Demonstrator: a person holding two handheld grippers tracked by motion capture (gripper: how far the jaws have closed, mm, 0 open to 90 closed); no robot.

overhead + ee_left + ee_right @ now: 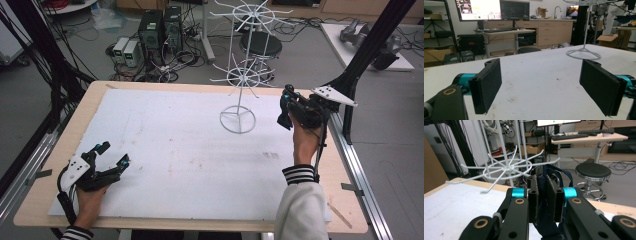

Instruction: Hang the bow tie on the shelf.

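A white sheet (165, 150) covers a wooden table (90, 100), with a bare wood border at the edges. Around it lie grey floor, cables, computers (160, 30) and a stool (261, 46). A white wire rack (239, 75) stands toward the far right. The left gripper (111, 155) rests near the front left corner, jaws wide with nothing between them. The right gripper (286, 107), raised just right of the rack, pinches a dark blue strap (556, 173). The sheet's middle lies open.
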